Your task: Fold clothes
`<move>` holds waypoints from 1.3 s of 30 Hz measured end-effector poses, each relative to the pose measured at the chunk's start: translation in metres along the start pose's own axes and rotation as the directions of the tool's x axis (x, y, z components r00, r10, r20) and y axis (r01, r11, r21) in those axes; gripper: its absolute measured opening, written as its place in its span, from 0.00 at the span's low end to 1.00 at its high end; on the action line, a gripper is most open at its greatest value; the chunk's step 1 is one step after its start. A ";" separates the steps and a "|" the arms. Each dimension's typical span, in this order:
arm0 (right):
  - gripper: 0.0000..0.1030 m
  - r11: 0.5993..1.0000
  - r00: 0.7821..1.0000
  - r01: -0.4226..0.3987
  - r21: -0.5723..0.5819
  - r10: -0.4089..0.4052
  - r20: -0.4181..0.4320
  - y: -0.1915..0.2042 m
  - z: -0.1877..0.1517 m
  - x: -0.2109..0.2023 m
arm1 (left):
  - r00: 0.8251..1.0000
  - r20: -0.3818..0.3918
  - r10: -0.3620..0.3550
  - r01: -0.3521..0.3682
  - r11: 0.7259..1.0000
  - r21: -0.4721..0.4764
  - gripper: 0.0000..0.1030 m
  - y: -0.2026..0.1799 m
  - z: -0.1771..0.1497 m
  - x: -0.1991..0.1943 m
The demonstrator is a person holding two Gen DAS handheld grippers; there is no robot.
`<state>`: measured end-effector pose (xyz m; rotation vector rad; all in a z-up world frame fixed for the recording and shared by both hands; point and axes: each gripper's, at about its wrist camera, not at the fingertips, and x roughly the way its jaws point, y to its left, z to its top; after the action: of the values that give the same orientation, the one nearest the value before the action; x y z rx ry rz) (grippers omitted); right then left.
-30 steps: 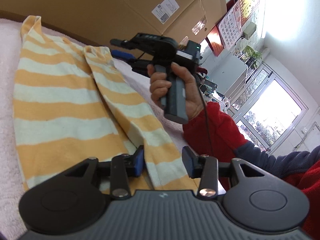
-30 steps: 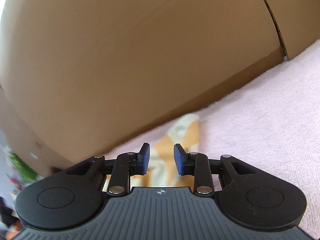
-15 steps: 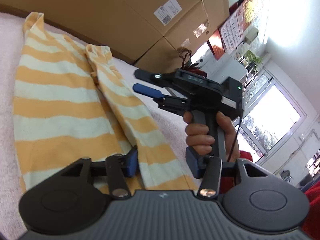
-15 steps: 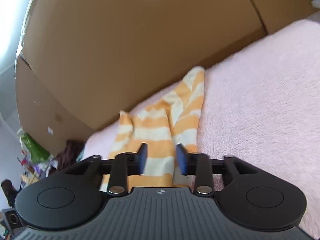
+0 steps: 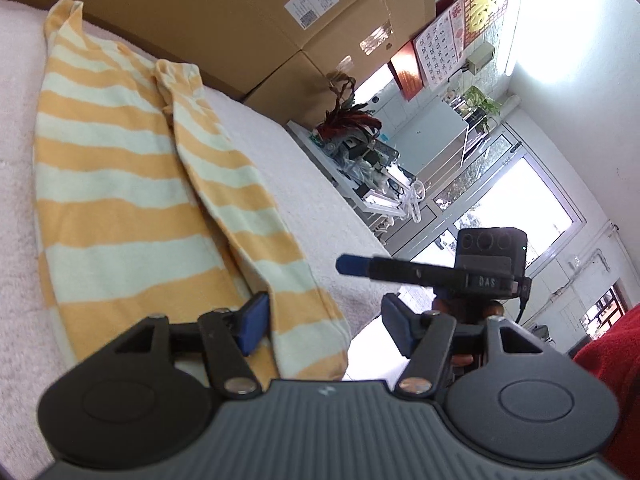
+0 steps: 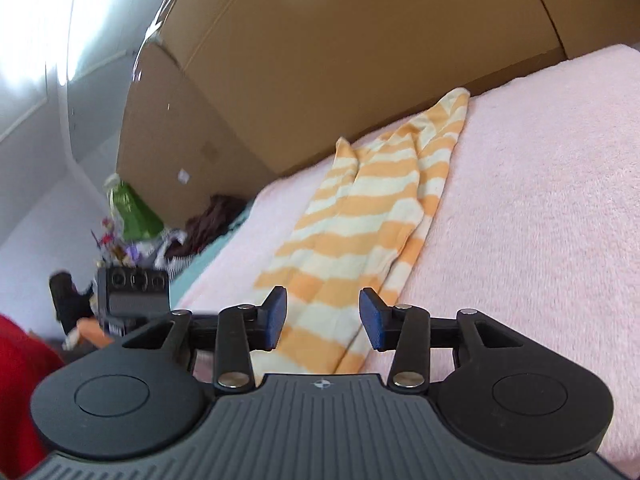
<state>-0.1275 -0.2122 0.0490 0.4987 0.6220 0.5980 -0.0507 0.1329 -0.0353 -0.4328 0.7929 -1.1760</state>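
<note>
1. An orange-and-cream striped knit garment (image 5: pixel 132 208) is lying flat and lengthwise on a pale pink fleecy blanket (image 6: pixel 540 200), its far end close to big brown cardboard boxes (image 5: pixel 224 12).
2. The left gripper (image 5: pixel 324 330) is hovering above the garment's near hem, its blue-padded fingers spread wide and gripping nothing.
3. The right gripper (image 6: pixel 323 322) is hanging over the same near end, fingers likewise parted and empty.
4. A red sleeve (image 5: pixel 612 364) is showing at the edge.

Black tongs (image 5: pixel 326 328) with blue pads (image 5: pixel 253 323); red sleeve (image 5: pixel 612 360).
</note>
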 end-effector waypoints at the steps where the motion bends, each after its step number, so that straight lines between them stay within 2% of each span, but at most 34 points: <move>1: 0.44 1.000 0.999 -0.009 -0.028 0.009 -0.030 0.006 -0.006 -0.003 | 1.000 -0.009 0.004 -0.004 1.000 0.010 0.60 -0.002 0.000 0.001; 4: 0.44 0.995 0.992 -0.087 -0.053 0.082 -0.095 0.015 -0.021 -0.004 | 0.999 -0.035 0.030 -0.028 0.998 0.054 0.57 -0.007 -0.001 0.004; 6: 0.44 0.996 0.992 -0.055 -0.073 0.046 -0.113 0.019 -0.027 -0.001 | 0.998 -0.041 0.046 -0.043 0.997 0.069 0.56 -0.009 -0.003 0.003; 8: 0.40 0.996 0.992 -0.025 -0.091 0.013 -0.129 0.022 -0.033 0.001 | 0.997 -0.046 0.061 -0.057 0.995 0.084 0.54 -0.011 -0.004 0.002; 11: 0.40 0.996 0.995 -0.010 -0.086 0.001 -0.095 0.023 -0.036 0.002 | 0.996 -0.036 0.079 -0.076 0.993 0.085 0.48 -0.011 -0.007 0.002; 15: 0.40 0.988 0.996 0.074 -0.135 -0.079 -0.035 0.032 -0.038 0.005 | 0.995 -0.009 0.103 -0.102 0.989 0.105 0.43 -0.013 -0.011 0.006; 18: 0.40 0.979 0.992 0.120 -0.167 -0.125 -0.019 0.040 -0.042 0.005 | 0.992 0.011 0.123 -0.124 0.986 0.114 0.30 -0.011 -0.014 0.005; 20: 0.38 0.973 0.989 0.146 -0.181 -0.145 0.017 0.043 -0.049 0.006 | 0.990 0.033 0.137 -0.139 0.985 0.099 0.12 -0.007 -0.016 0.005; 22: 0.28 0.973 0.985 0.166 -0.162 -0.157 0.068 0.042 -0.055 0.008 | 0.985 0.055 0.166 -0.170 0.982 0.087 0.04 -0.002 -0.017 0.006; 23: 0.21 0.973 0.982 0.179 -0.144 -0.168 0.087 0.040 -0.057 0.008 | 0.982 0.065 0.178 -0.183 0.980 0.080 0.04 0.001 -0.018 0.006; 24: 0.05 0.973 0.978 0.195 -0.120 -0.184 0.099 0.037 -0.057 0.008 | 0.981 0.072 0.180 -0.185 0.980 0.073 0.04 0.002 -0.018 0.006; 25: 0.05 0.978 0.978 0.189 -0.092 -0.179 0.105 0.033 -0.057 0.007 | 0.981 0.078 0.176 -0.181 0.981 0.069 0.04 0.003 -0.019 0.005; 28: 0.04 0.984 0.980 0.173 -0.051 -0.167 0.111 0.029 -0.057 0.004 | 0.984 0.083 0.156 -0.161 0.985 0.065 0.00 0.002 -0.019 0.003; 33: 0.04 0.989 0.982 0.135 -0.055 -0.127 0.138 0.031 -0.051 -0.009 | 0.995 0.068 0.079 -0.081 0.996 0.035 0.00 0.000 -0.018 0.001; 35: 0.06 0.991 0.983 0.130 -0.039 -0.123 0.136 0.028 -0.047 -0.012 | 0.994 0.055 0.100 -0.102 0.994 0.043 0.06 0.002 -0.019 0.003; 37: 0.20 0.991 0.979 0.132 -0.030 -0.126 0.159 0.024 -0.040 -0.012 | 0.992 0.048 0.119 -0.122 0.991 0.051 0.06 0.003 -0.017 0.004; 39: 0.22 0.991 0.975 0.135 -0.021 -0.129 0.182 0.021 -0.034 -0.011 | 0.989 0.063 0.135 -0.139 0.989 0.057 0.22 0.004 -0.007 0.000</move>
<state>-0.1646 -0.1964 0.0418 0.4706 0.4680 0.4311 -0.0538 0.1347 -0.0429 -0.3557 0.7220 -1.0519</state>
